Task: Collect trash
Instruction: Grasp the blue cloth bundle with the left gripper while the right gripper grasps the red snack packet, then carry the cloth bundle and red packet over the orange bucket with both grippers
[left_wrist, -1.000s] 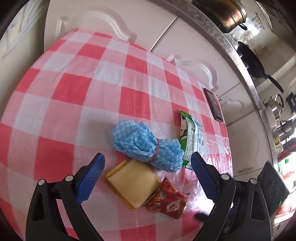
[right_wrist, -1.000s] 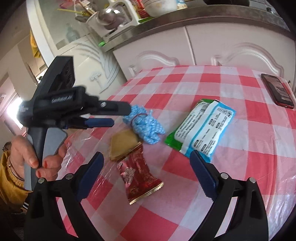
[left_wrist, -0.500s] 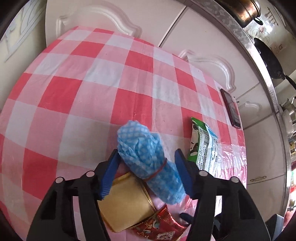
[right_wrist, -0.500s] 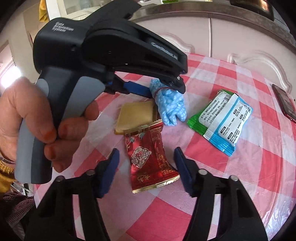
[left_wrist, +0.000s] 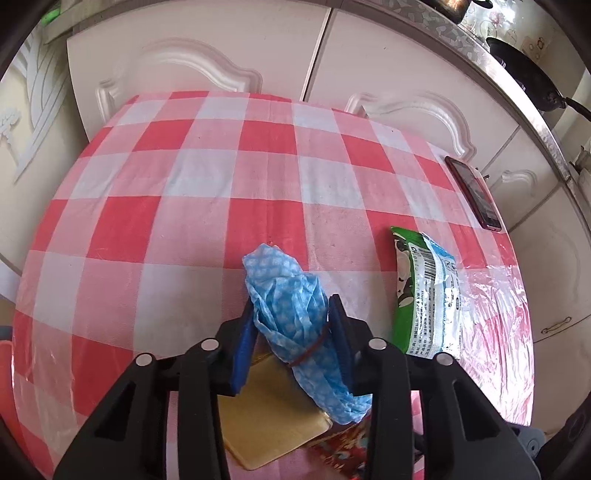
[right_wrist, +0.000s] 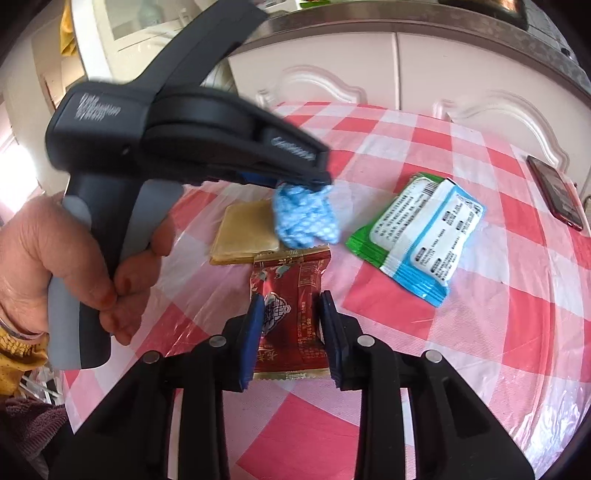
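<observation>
Left claw (left_wrist: 291, 314) closing, its blue pads pressed on both sides of the blue cloth bundle (left_wrist: 286, 295), which lies on the checked surface (left_wrist: 207, 184); a red band rings the bundle. Right claw (right_wrist: 290, 314) closing on the red wrapper (right_wrist: 290, 291), pads against its two long edges; wrapper flat on the surface, just this side of the bundle. Yellow card (right_wrist: 243, 236) touching the bundle's left side, part hidden under it and behind the left claw body. Green-and-blue packet (right_wrist: 417, 236) lies right of the bundle, apart from it. Phone (right_wrist: 554, 192) farther right, at the surface edge. In the left view the wrapper is mostly hidden by the claw frame. A hand (right_wrist: 55, 266) grips the left claw's handle; print on it is blurred.
</observation>
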